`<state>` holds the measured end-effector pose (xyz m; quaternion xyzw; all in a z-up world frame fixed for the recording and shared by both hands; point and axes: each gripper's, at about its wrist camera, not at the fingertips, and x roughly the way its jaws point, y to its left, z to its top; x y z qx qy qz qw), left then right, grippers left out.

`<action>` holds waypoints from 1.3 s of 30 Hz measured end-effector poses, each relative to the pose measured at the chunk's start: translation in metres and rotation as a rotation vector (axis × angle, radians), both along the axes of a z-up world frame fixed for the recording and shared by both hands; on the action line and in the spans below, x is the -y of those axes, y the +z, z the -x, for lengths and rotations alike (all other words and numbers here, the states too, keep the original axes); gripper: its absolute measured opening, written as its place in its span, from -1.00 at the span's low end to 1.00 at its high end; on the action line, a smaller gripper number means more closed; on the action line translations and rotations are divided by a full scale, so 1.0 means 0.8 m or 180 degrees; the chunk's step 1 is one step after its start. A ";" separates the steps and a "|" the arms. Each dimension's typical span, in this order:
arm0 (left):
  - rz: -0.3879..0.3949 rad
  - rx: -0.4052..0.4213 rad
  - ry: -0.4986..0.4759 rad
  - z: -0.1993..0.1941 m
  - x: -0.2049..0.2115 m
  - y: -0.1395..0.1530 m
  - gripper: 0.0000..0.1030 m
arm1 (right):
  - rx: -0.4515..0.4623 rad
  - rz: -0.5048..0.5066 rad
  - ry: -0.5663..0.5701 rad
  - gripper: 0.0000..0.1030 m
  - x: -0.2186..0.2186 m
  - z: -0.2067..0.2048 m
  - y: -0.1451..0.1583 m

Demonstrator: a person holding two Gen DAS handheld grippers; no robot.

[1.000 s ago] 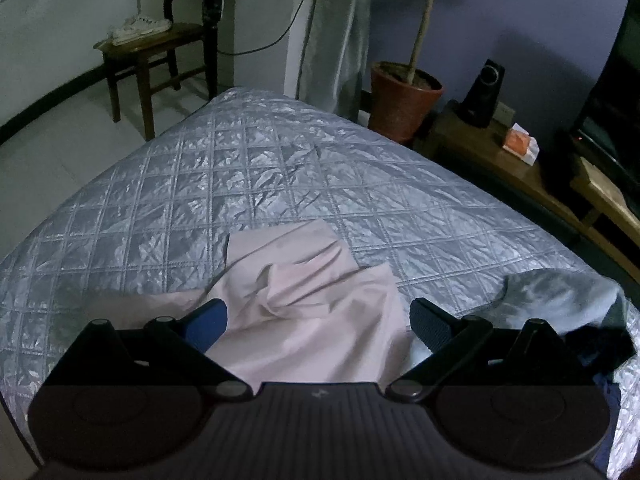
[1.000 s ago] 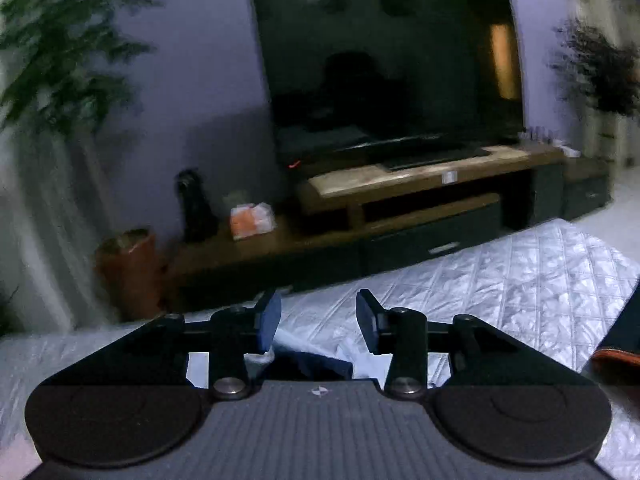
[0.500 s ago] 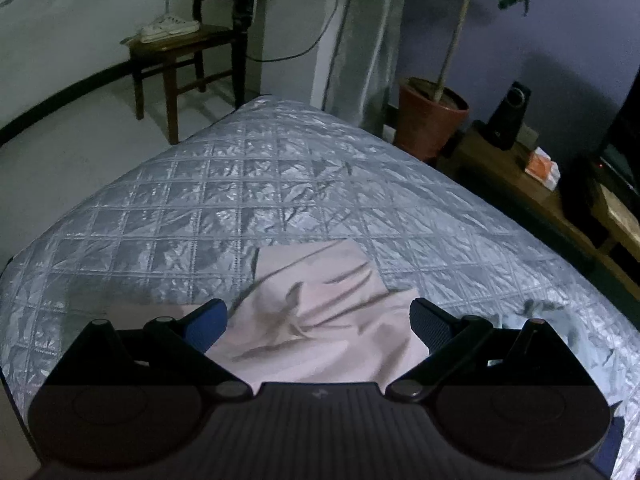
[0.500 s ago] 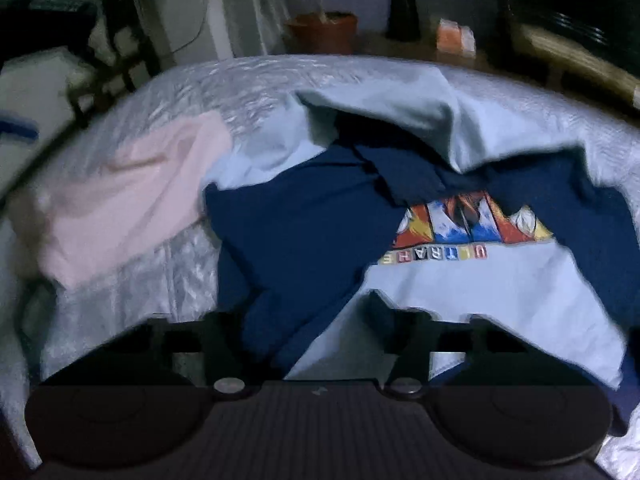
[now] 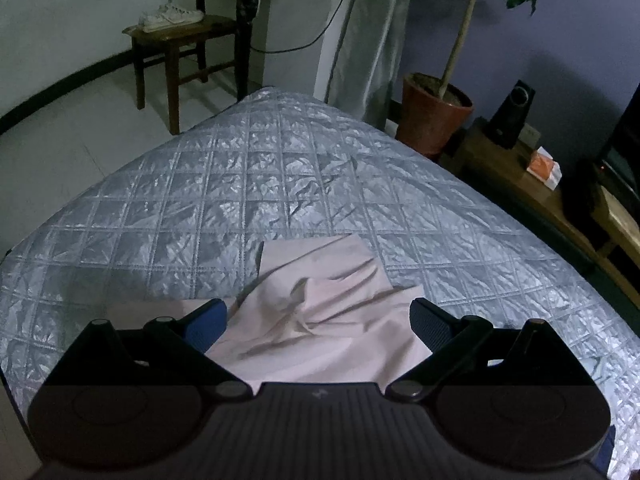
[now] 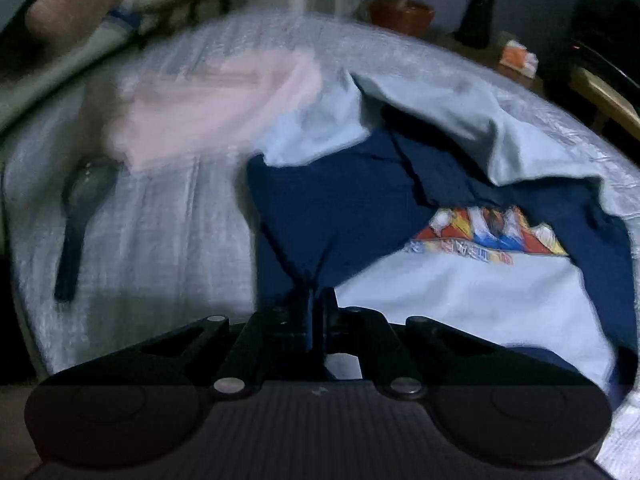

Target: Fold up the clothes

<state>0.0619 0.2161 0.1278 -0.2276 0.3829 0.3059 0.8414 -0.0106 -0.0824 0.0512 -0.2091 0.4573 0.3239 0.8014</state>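
Only container in sight: a terracotta pot (image 5: 434, 118) in the upper right of the left wrist view, holding a thin-trunked plant (image 5: 464, 32) with leaves at the top edge. Same pot, blurred, near the top of the right wrist view.

Around it, in the left wrist view: a wooden chair (image 5: 182, 52) at upper left with a pair of pale sneakers (image 5: 170, 16) on its seat, a black cable (image 5: 320, 24) hanging down the wall, a pale curtain (image 5: 372, 32) at top centre, a dark speaker (image 5: 514, 114) and an orange-and-white box (image 5: 544, 168) on a low wooden bench (image 5: 532, 188) along the right edge. Nothing lying between either gripper and the clothes.

Spread across both views, a silver quilted cover (image 5: 248, 184). On it, at lower centre of the left wrist view, a pink garment (image 5: 320, 316), rumpled, with soft folds and one corner laid flat toward the middle of the frame. Left gripper (image 5: 318, 320) just over it, fingers spread wide, pads touching no cloth.

In the right wrist view, much blurred: a navy and light-blue shirt (image 6: 440, 216) filling the centre and right, crumpled, a bright printed picture with lettering on its front, a light-blue part flopped over the navy near the top. Pink garment at upper left of that frame, just beside the shirt. Right gripper (image 6: 314, 296) at lower centre, fingers pressed together, pinching a navy edge of the shirt, cloth drawn to a peak at the tips.
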 end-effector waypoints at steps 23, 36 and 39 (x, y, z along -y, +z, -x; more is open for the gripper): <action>-0.0049 -0.0193 -0.0479 -0.026 0.051 -0.016 0.90 | -0.0098 -0.1503 -0.2552 -0.40 0.095 -0.233 -0.011; 0.0001 -0.0197 -0.0467 -0.022 0.047 -0.015 0.90 | 0.0766 0.1002 0.0453 -0.07 0.066 -0.106 0.017; 0.0018 -0.0199 -0.0473 -0.023 0.048 -0.016 0.90 | 0.0404 0.0348 -0.0393 0.13 0.125 -0.129 0.048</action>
